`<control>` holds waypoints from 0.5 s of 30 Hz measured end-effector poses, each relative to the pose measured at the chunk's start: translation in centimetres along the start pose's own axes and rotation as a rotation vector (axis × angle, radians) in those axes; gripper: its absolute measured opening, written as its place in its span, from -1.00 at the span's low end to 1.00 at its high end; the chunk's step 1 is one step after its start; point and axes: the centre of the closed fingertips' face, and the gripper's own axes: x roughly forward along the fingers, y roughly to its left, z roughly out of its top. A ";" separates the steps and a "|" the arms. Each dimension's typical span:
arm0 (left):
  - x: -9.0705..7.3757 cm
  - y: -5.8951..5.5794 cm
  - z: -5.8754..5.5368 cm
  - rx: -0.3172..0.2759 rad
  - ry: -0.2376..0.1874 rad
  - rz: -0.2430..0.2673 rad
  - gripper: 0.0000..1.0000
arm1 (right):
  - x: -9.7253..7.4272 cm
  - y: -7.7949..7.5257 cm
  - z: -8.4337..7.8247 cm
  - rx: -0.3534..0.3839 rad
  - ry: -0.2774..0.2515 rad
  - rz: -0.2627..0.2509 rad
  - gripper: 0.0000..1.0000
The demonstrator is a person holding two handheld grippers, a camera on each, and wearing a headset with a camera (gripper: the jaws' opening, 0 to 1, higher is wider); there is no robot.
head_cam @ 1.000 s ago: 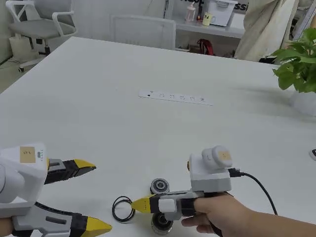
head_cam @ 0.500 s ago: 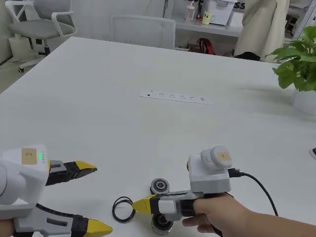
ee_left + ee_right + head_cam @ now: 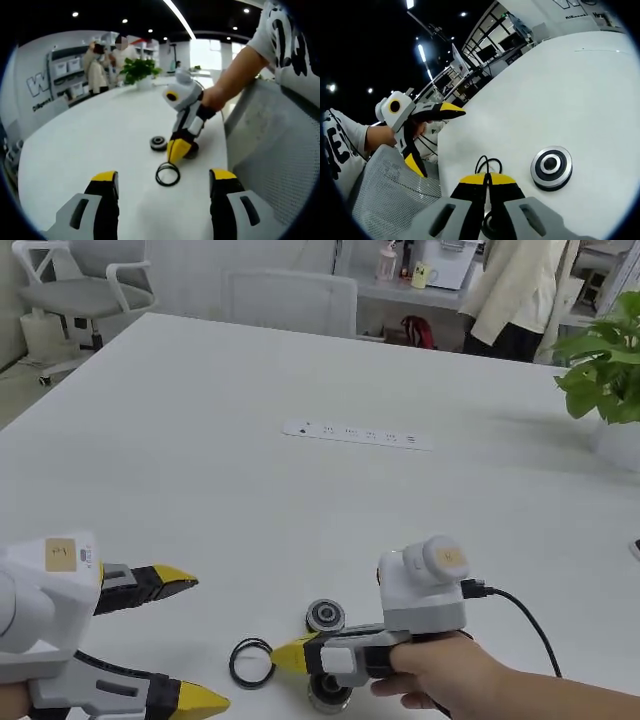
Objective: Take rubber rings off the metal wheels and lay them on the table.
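Laying the rubber ring down seems to be the step in hand. It lies flat on the tabletop, at the tip of the right claw. That claw's jaws are pressed together, and I cannot tell whether they pinch the ring's edge. The left claw hangs near with its jaws wide apart, holding nothing. One metal wheel sits just beside the right claw and a second wheel lies partly beneath it. Release fully and lift straight off so the ring does not drag, then steady a wheel with one claw while the other peels.
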 end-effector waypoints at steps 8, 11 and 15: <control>0.1 0.0 0.1 0.000 -0.003 -0.002 0.50 | 0.0 -0.3 0.1 0.007 -0.005 -0.011 -1.00; 0.1 0.0 0.1 0.000 -0.003 -0.003 0.50 | 0.0 -0.4 0.1 0.010 -0.005 -0.015 -1.00; 0.1 0.0 0.1 -0.001 -0.003 -0.002 0.50 | 0.0 -0.5 0.1 0.017 -0.010 -0.022 -1.00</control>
